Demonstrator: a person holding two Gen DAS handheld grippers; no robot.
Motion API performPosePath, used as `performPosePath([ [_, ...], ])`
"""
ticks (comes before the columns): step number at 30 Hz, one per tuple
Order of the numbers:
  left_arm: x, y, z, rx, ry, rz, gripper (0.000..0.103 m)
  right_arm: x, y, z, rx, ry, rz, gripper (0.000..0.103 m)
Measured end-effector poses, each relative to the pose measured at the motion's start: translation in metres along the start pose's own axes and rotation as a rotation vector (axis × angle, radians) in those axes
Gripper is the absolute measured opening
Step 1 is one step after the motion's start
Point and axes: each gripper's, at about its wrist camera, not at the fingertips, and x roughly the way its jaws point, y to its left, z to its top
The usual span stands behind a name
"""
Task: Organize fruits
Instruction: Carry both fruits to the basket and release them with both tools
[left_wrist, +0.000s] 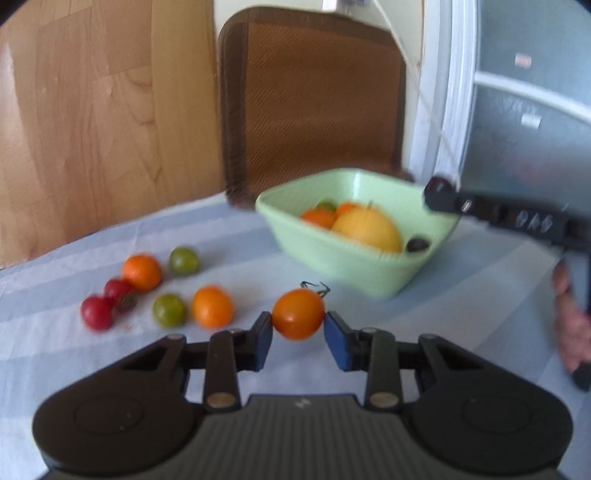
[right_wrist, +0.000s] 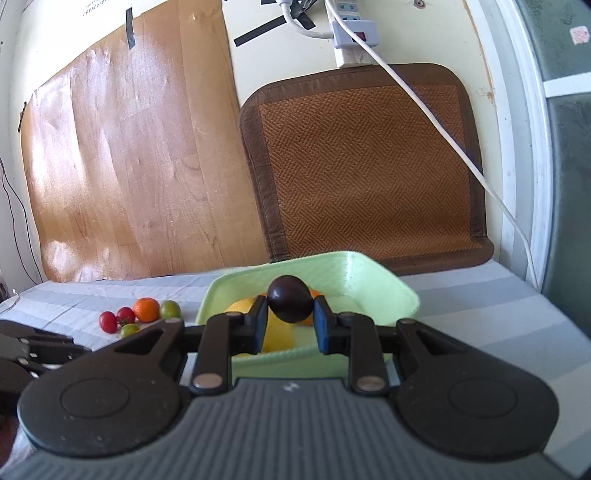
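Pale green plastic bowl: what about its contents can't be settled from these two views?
- Right wrist view: the dark purple round fruit in the right gripper and its fingers hide most of the pale green plastic bowl.
- Left wrist view: motion blur and the near wall leave the fruit count uncertain beneath the large yellow fruit.

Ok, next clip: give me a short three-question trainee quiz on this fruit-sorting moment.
1. True or false: the left gripper is shut on an orange tomato.
2. What does the right gripper hold? A) a dark plum B) a green tomato C) nothing
3. Fill in: the biggest fruit lying in the green bowl is a ____ one.

Key
1. True; it is pinched between the fingers, short of the bowl.
2. A; the plum is held above the bowl.
3. Yellow. Smaller orange fruits lie beside it, and red, orange and green tomatoes wait on the cloth.
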Motion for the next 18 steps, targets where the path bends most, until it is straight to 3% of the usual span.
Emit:
performPosePath([
  [4,0.014,0.000,0.037,-0.058,-0.050,-0.078,0.032,0.018,-0.017,0.002,0.000,0.016,-0.047,0.029],
  [9,0.051,0.002,0.066,-0.109,-0.041,-0.093,0.032,0.020,-0.027,-0.007,0.038,0.020,-0.039,0.030],
  [13,0.073,0.007,0.071,-0.153,-0.013,-0.087,0.039,0.022,-0.031,-0.007,0.055,0.020,-0.028,0.035],
  [18,0.060,0.019,0.067,-0.197,-0.031,-0.075,0.044,0.019,-0.036,-0.005,0.087,0.003,-0.017,0.039],
])
